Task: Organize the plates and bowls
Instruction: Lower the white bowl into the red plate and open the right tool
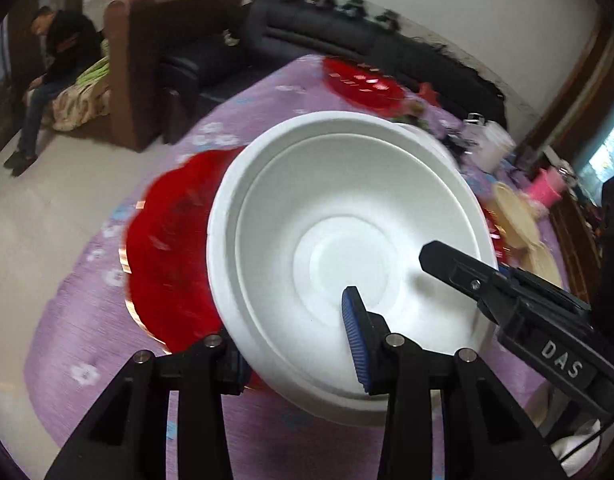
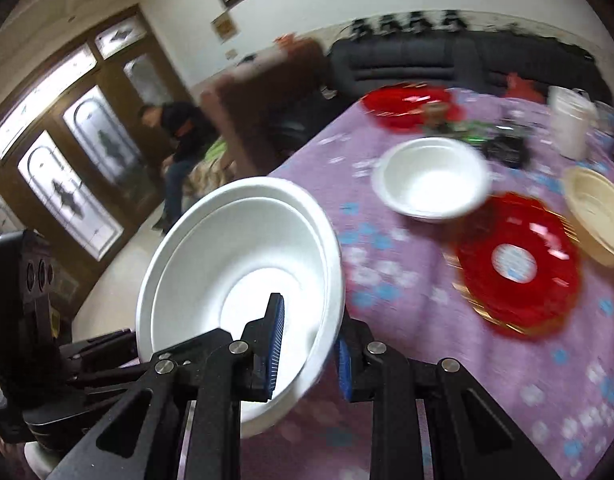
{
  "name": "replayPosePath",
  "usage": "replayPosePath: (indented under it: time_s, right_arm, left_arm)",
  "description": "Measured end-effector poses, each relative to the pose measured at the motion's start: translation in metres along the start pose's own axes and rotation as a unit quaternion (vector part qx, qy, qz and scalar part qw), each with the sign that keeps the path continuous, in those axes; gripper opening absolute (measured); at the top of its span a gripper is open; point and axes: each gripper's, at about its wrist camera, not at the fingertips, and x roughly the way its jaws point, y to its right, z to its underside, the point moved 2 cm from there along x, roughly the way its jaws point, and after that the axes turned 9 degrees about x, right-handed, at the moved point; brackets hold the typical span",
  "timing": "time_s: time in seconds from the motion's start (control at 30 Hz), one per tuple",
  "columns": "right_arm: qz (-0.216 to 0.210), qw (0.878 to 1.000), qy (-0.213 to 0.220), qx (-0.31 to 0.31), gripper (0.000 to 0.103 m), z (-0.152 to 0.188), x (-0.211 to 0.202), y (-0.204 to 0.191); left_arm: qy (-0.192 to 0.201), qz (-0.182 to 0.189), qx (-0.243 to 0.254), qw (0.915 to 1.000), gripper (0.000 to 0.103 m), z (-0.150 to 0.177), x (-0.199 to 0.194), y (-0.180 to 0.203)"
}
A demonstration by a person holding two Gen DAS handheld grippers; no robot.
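Note:
A white foam bowl (image 1: 339,220), with a second rim nested inside it, hangs tilted above the purple flowered table (image 1: 87,320). My left gripper (image 1: 295,344) is shut on its near wall, one blue pad (image 1: 355,340) inside and the other finger hidden under the rim. My right gripper (image 2: 311,332) is shut on the same white foam bowl (image 2: 235,248), its wall pinched between the two blue pads (image 2: 277,344). In the left wrist view the right gripper's finger (image 1: 459,264) reaches into the bowl from the right. Another white bowl (image 2: 431,176) sits on the table.
Red plates (image 1: 167,248) lie under the lifted bowl, a red plate stack (image 2: 515,264) sits to the right, and another red plate (image 2: 407,108) is at the far edge. Cream bowls (image 2: 595,208) and a white tub (image 2: 571,120) stand at the right. A person (image 2: 183,132) sits beyond the table.

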Motion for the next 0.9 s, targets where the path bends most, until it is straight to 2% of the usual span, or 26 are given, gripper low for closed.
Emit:
replayPosePath:
  time_s: [0.13,0.33,0.4,0.47,0.53,0.57,0.67,0.83,0.9]
  right_arm:
    - [0.006,0.999,-0.042,-0.007,0.026,-0.001,0.051,-0.020]
    - [0.027,0.997,-0.070,-0.013,0.026,0.004,0.092,-0.021]
    - [0.038,0.997,-0.069,-0.015,0.026,0.007,0.096,-0.018]
    - [0.046,0.997,-0.066,-0.008,0.029,0.008,0.099,-0.014]
    - [0.044,0.997,-0.056,-0.005,0.033,0.005,0.097,-0.010]
    - [0.044,0.998,-0.046,-0.006,0.040,0.004,0.094,-0.010]
    - [0.038,0.999,-0.026,-0.009,0.052,0.000,0.081,-0.011]
    - [0.019,1.000,0.000,0.006,0.052,0.000,0.046,-0.005]
    - [0.012,1.000,0.015,0.016,0.053,0.003,0.023,0.004]
  left_arm:
    - [-0.031,-0.015,-0.032,0.9989,0.037,-0.007,0.028,-0.041]
    - [-0.040,-0.023,-0.035,0.9983,0.040,-0.010,0.045,-0.058]
    - [-0.038,-0.021,-0.031,0.9986,0.045,-0.013,0.048,-0.059]
    - [-0.030,-0.013,-0.028,0.9991,0.059,-0.014,0.046,-0.056]
    - [-0.018,-0.017,-0.028,0.9993,0.064,-0.012,0.039,-0.055]
    - [-0.013,-0.018,-0.030,0.9993,0.065,-0.012,0.038,-0.057]
    - [-0.003,-0.021,-0.042,0.9989,0.066,-0.010,0.027,-0.060]
    - [0.036,-0.053,-0.072,0.9953,0.071,0.002,-0.006,-0.067]
    - [0.053,-0.052,-0.077,0.9942,0.073,0.009,-0.022,-0.061]
